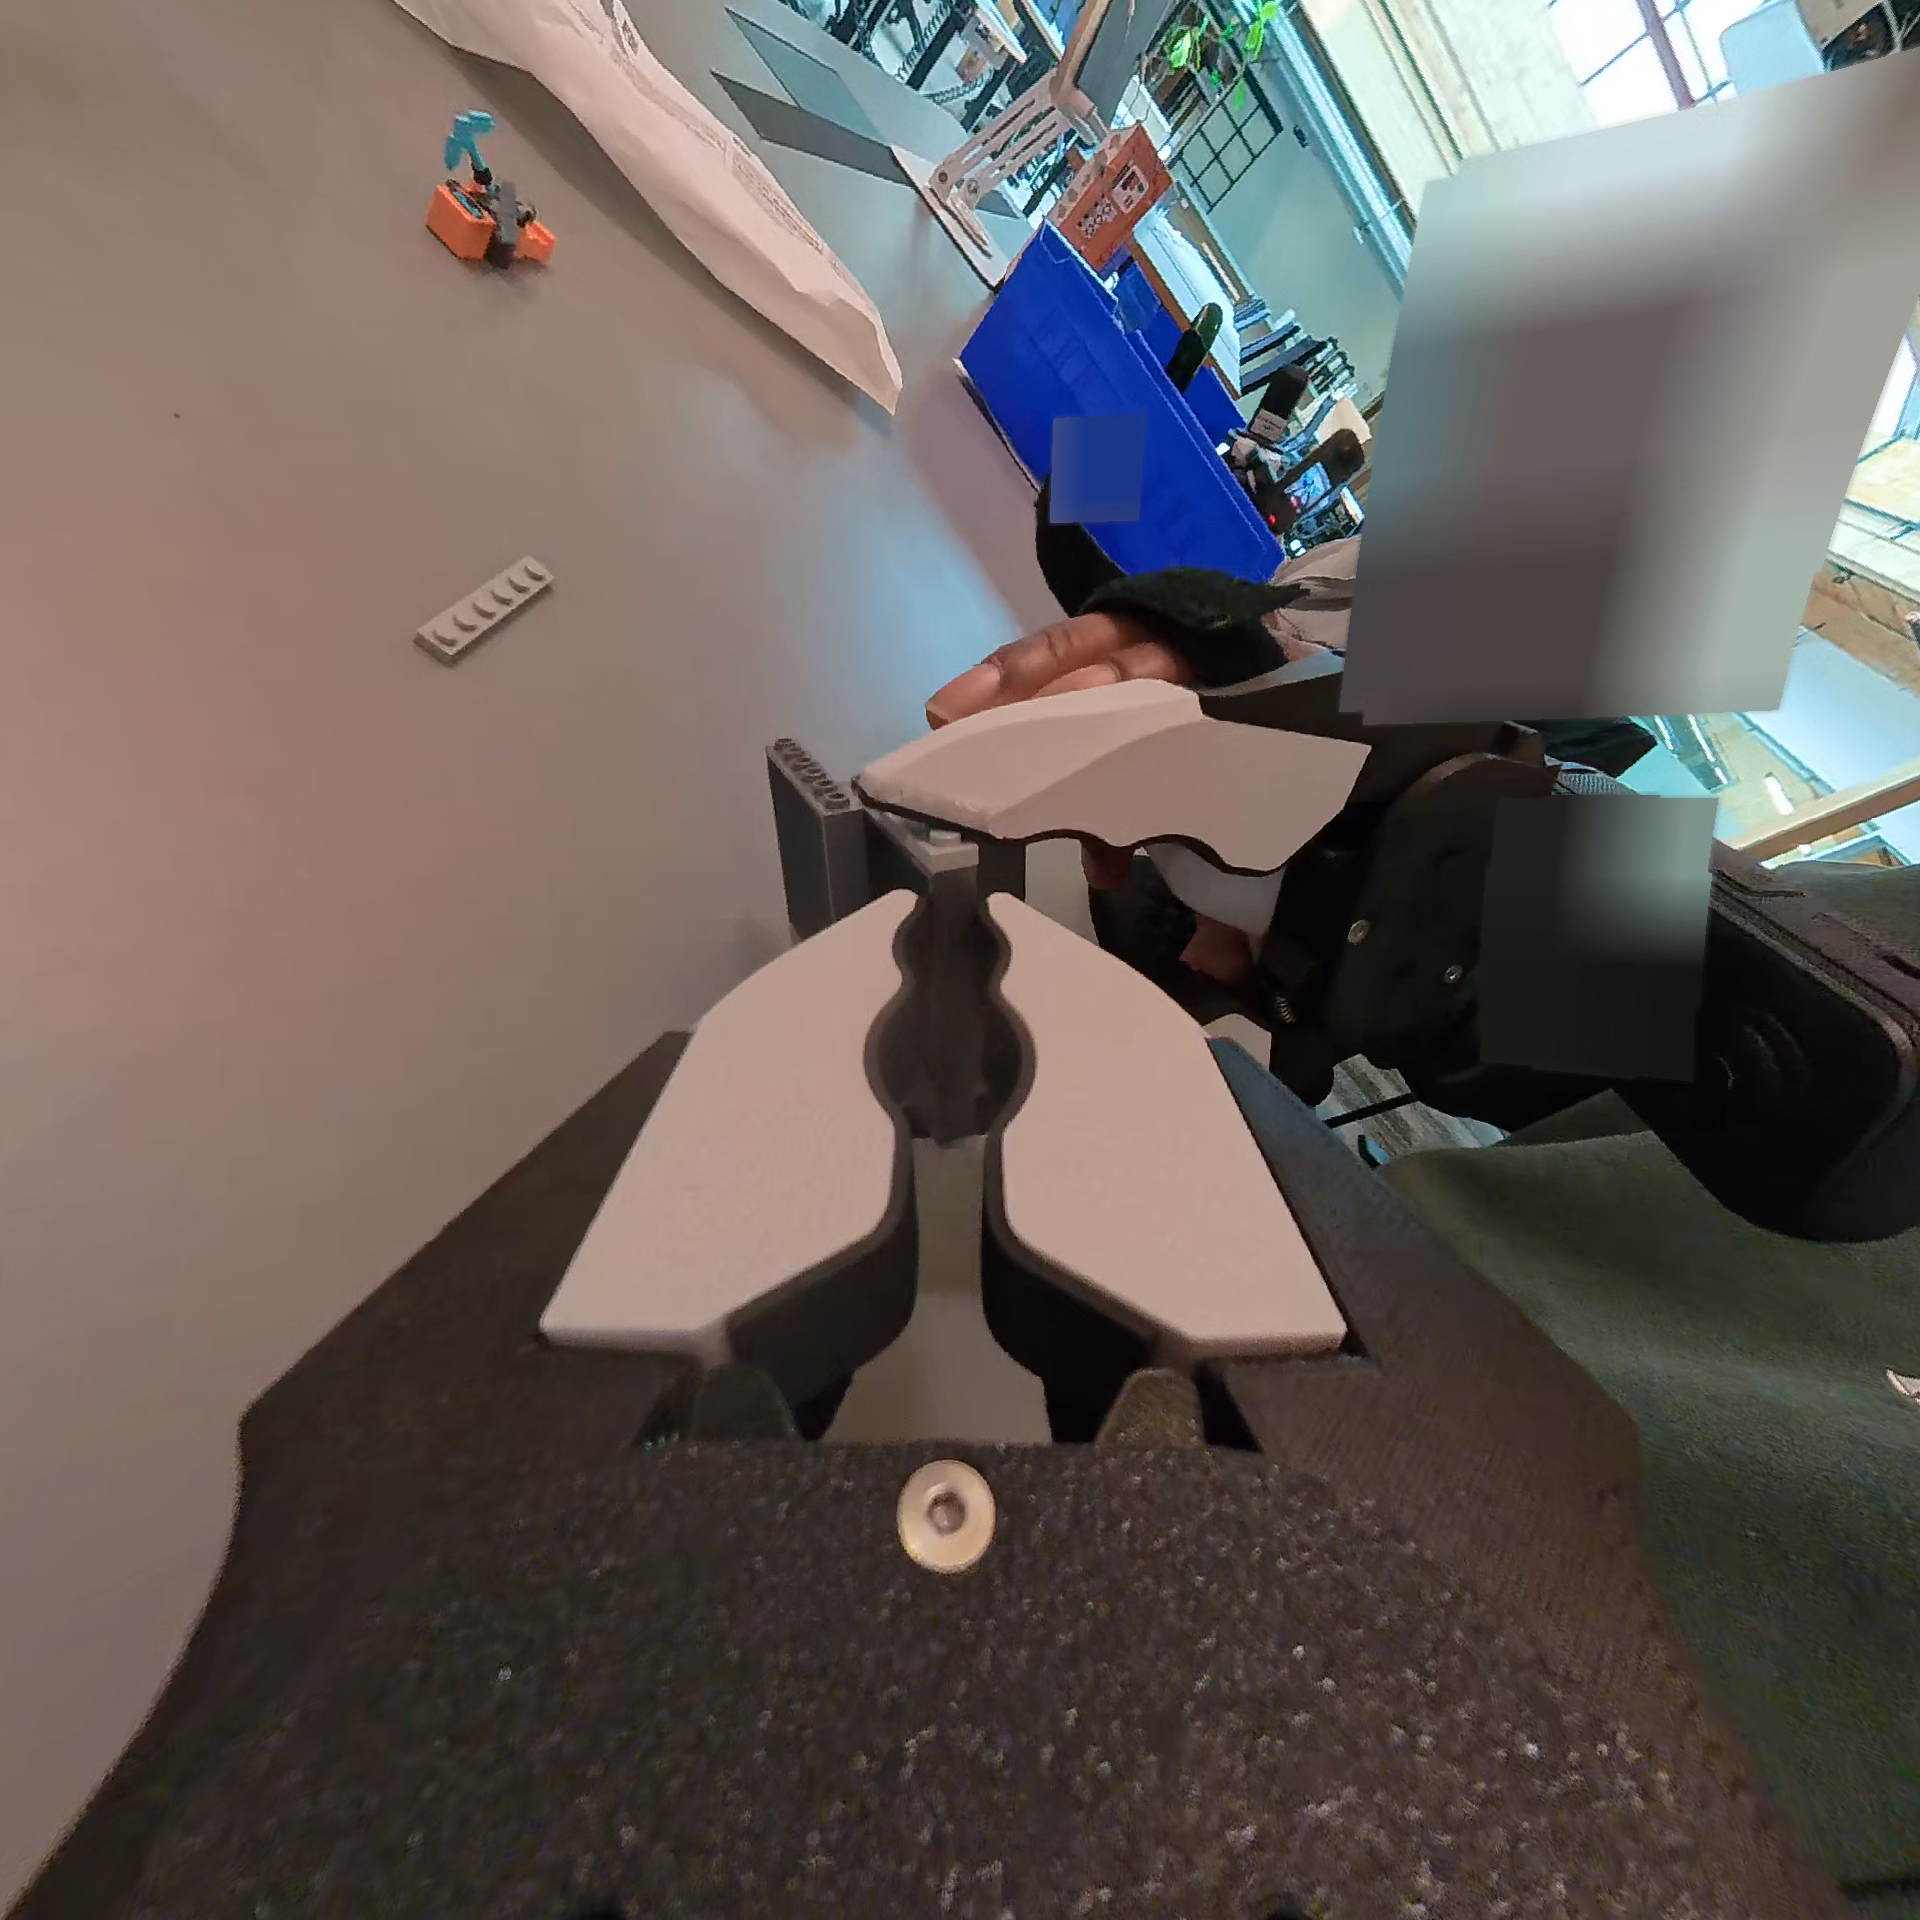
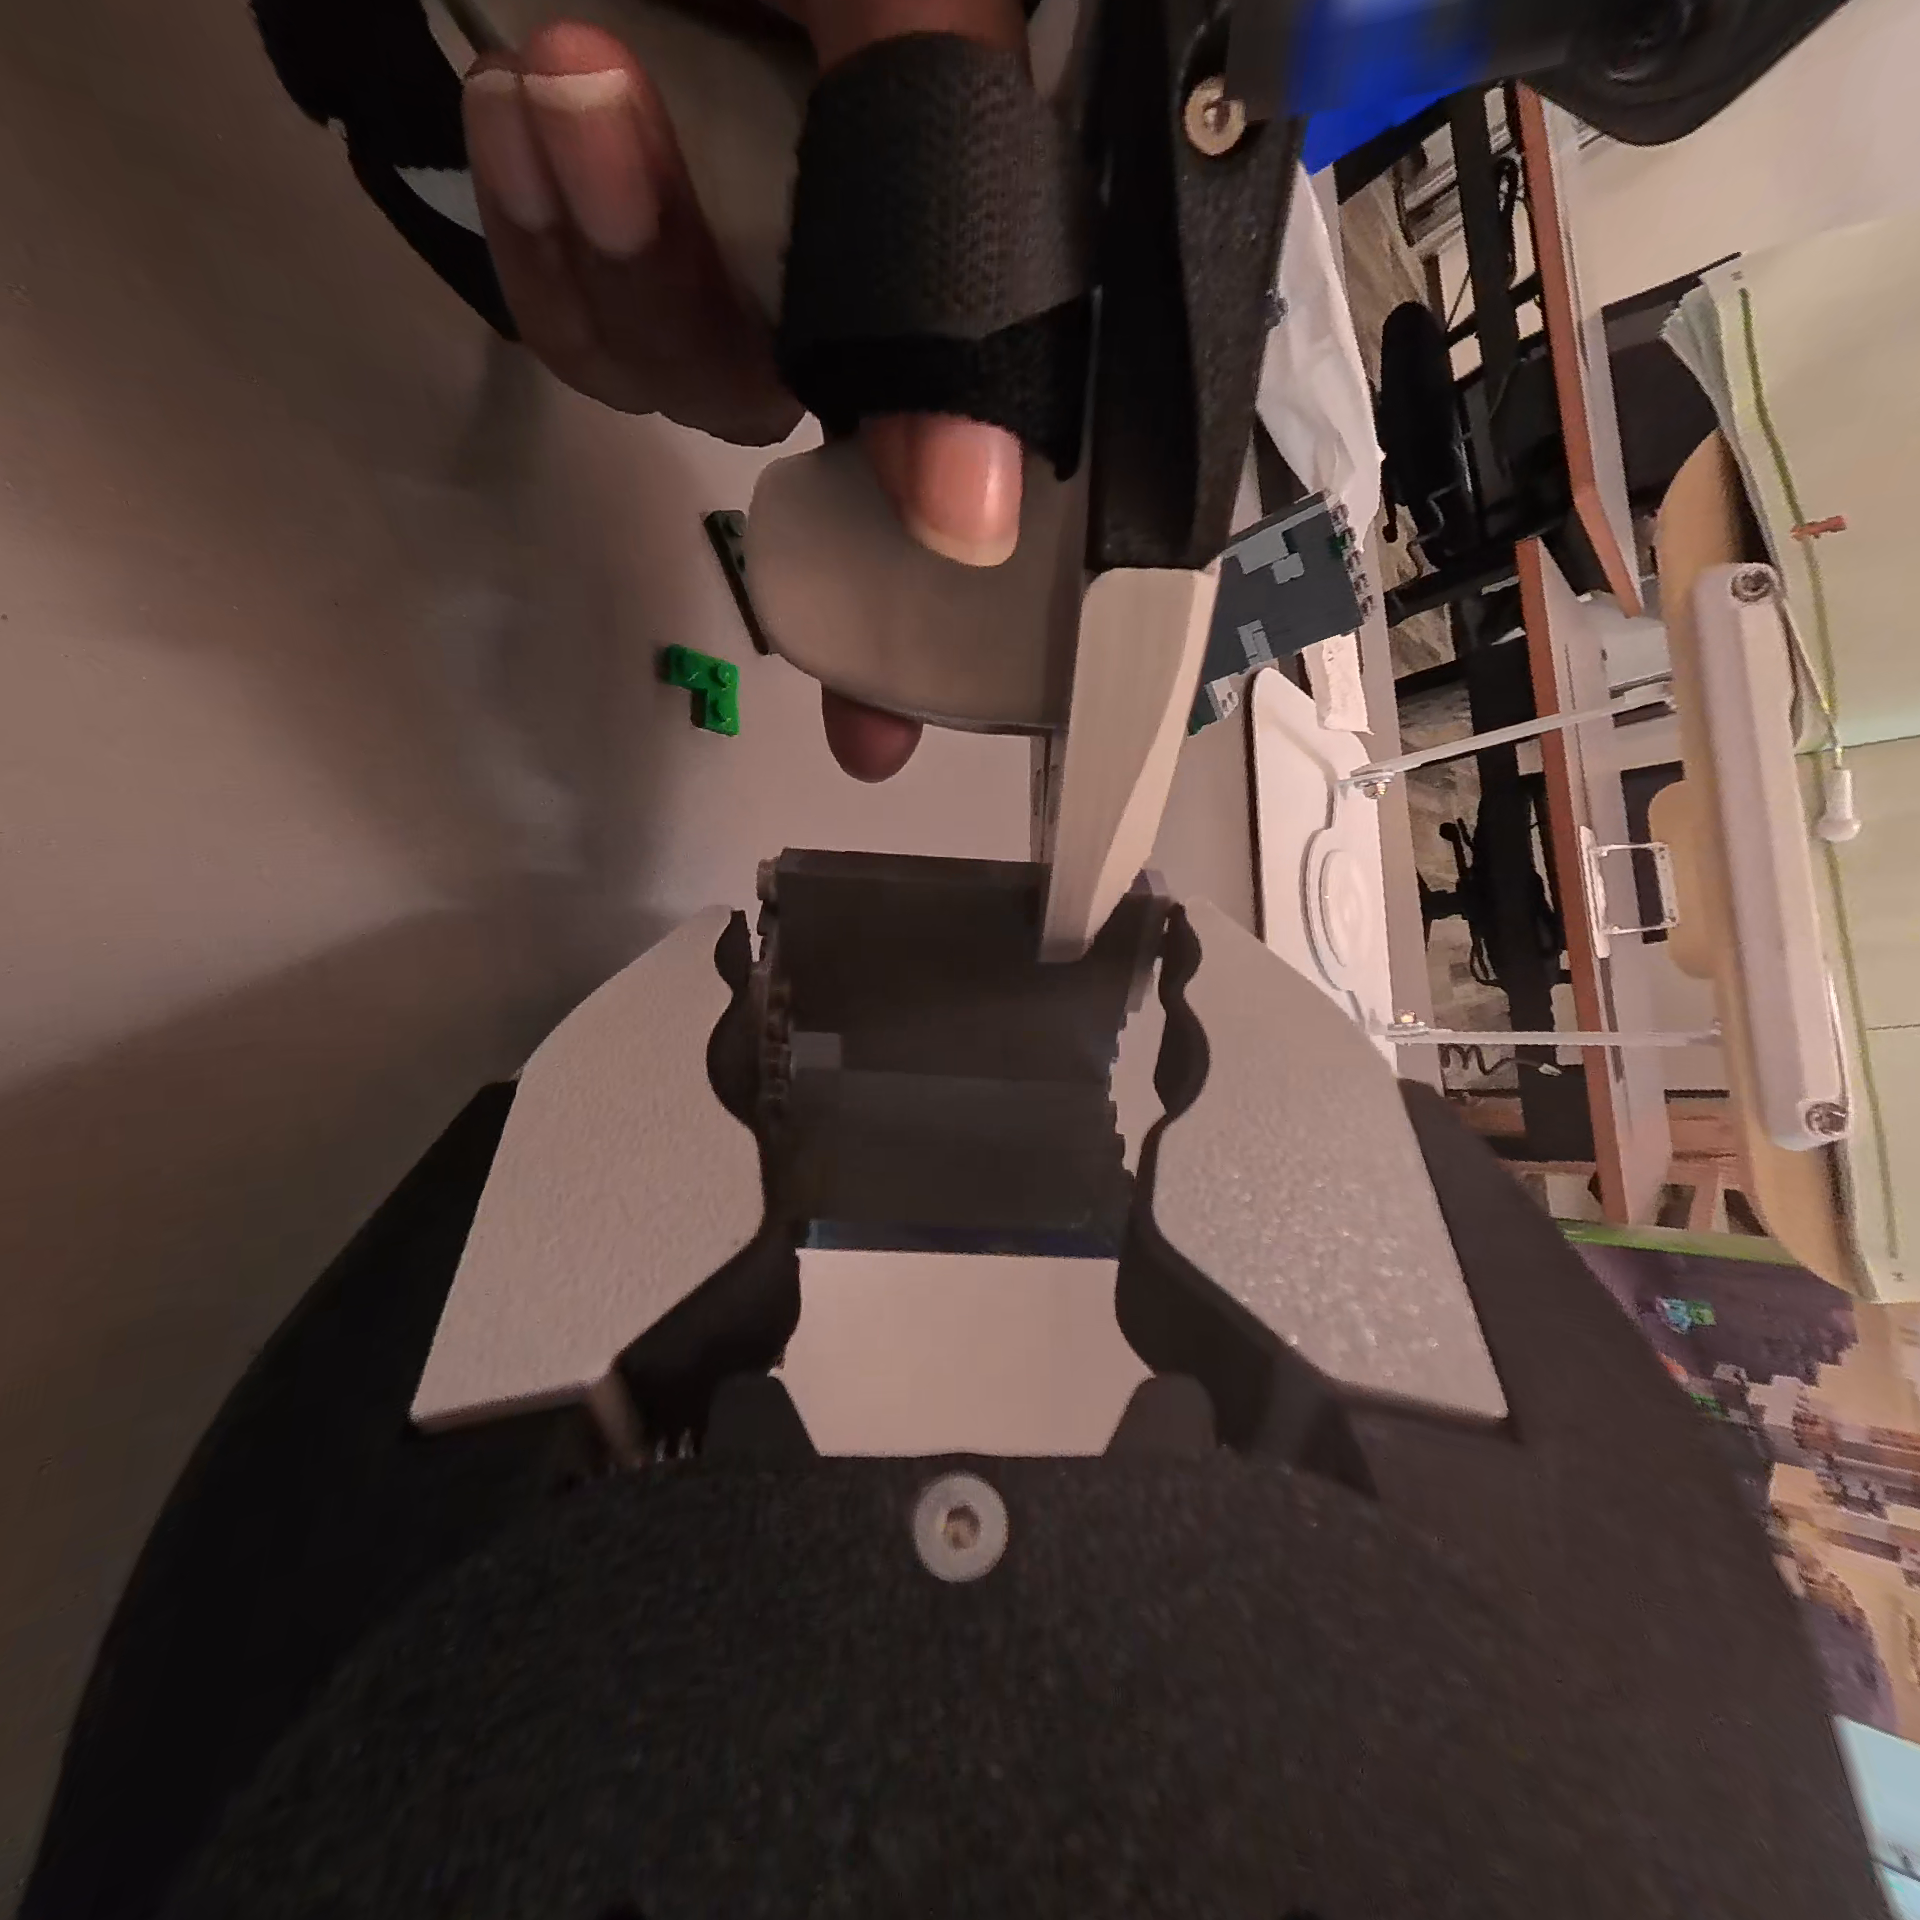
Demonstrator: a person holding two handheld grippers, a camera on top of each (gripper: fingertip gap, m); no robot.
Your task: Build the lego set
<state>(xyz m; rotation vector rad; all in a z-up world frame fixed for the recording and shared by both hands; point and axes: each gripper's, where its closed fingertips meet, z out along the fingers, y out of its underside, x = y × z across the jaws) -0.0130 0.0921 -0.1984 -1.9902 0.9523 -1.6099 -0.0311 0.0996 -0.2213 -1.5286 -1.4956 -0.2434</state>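
Left gripper (image 1: pixel 948 914) has its fingers nearly closed, pinching a thin grey plate (image 1: pixel 954 871) edge-on right at the tips. The right gripper (image 2: pixel 961 940) is spread wide and clamped on a dark grey lego assembly (image 2: pixel 940 1049), which fills the gap between its fingers (studs facing the left-hand finger). The plate sits against the assembly's top edge, both held up above the table (image 1: pixel 312 935). On the table, well apart: a loose grey plate (image 1: pixel 484 609), a small orange build (image 1: pixel 486 213), and a green corner piece (image 2: pixel 704 688).
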